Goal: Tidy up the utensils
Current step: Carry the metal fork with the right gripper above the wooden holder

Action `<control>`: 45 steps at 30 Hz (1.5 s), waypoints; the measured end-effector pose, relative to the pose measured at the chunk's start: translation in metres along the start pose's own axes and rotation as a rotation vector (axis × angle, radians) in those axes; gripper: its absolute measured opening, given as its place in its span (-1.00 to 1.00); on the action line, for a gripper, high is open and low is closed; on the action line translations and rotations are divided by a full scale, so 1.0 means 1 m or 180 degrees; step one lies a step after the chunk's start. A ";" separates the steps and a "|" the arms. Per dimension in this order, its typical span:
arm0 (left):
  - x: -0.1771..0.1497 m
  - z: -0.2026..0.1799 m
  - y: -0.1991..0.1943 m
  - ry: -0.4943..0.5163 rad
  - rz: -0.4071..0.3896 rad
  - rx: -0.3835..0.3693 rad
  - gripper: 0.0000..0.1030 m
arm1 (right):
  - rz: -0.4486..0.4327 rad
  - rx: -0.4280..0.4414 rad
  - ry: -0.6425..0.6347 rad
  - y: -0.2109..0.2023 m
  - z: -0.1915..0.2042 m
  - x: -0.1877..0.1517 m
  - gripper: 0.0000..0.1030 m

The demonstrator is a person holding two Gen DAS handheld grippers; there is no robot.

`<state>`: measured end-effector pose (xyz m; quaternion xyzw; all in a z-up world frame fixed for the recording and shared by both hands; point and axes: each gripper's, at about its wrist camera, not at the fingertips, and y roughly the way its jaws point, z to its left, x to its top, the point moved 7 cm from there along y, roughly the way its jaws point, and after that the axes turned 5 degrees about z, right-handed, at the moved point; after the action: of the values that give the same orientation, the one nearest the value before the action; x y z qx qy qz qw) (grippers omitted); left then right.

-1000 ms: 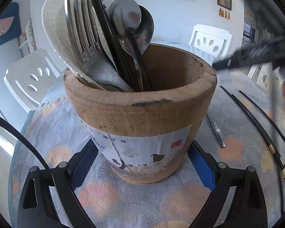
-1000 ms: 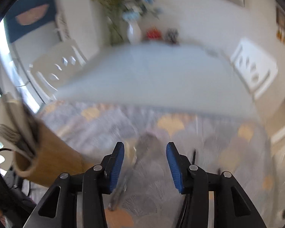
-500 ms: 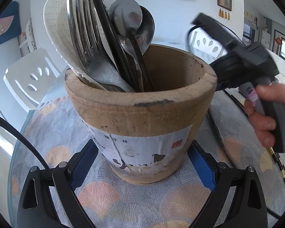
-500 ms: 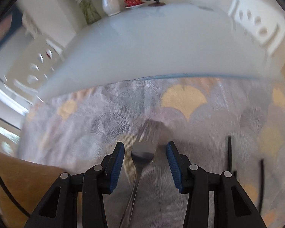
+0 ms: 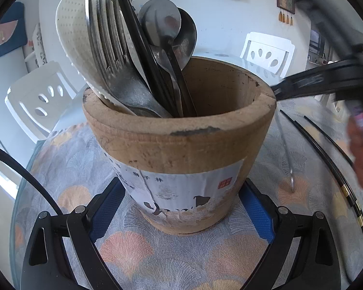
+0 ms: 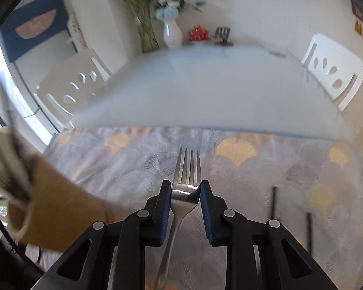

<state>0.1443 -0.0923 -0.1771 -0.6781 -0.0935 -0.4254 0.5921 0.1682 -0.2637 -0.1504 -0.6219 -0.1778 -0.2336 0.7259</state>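
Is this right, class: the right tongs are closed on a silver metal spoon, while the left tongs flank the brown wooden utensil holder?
Not quite. The right tongs are closed on a silver metal fork, not a spoon; the right wrist view shows its four tines past the blue pads. The rest holds: the left tongs flank the brown wooden utensil holder.
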 end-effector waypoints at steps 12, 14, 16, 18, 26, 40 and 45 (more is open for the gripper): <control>0.002 0.002 0.002 0.0018 0.0007 0.0020 0.84 | -0.0784 -0.0032 -0.0286 -0.096 0.029 0.032 -0.95; 0.002 0.001 0.001 0.0018 0.0005 0.0017 0.84 | -0.0899 -0.0029 -0.0300 -0.104 0.035 0.042 -0.95; 0.002 0.000 0.000 0.0015 -0.0002 0.0012 0.84 | -0.1009 -0.0057 -0.0324 -0.114 0.041 0.052 -0.95; 0.002 0.000 0.000 0.0013 -0.0005 0.0009 0.84 | -0.1078 -0.0025 -0.0330 -0.123 0.045 0.061 -0.95; 0.001 0.000 -0.001 0.0014 -0.0012 0.0009 0.84 | -0.1479 0.0330 -0.0428 -0.187 0.084 0.089 -0.95; 0.002 -0.001 -0.002 0.0029 -0.0047 0.0009 0.84 | -0.1220 0.0464 -0.0645 -0.160 0.131 0.073 -0.94; 0.002 -0.001 -0.002 0.0028 -0.0045 0.0018 0.84 | -0.0917 0.0495 -0.0625 -0.143 0.129 0.064 -0.84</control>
<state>0.1441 -0.0934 -0.1742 -0.6738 -0.0969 -0.4322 0.5914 0.1455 -0.1611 0.0228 -0.5519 -0.3526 -0.2589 0.7100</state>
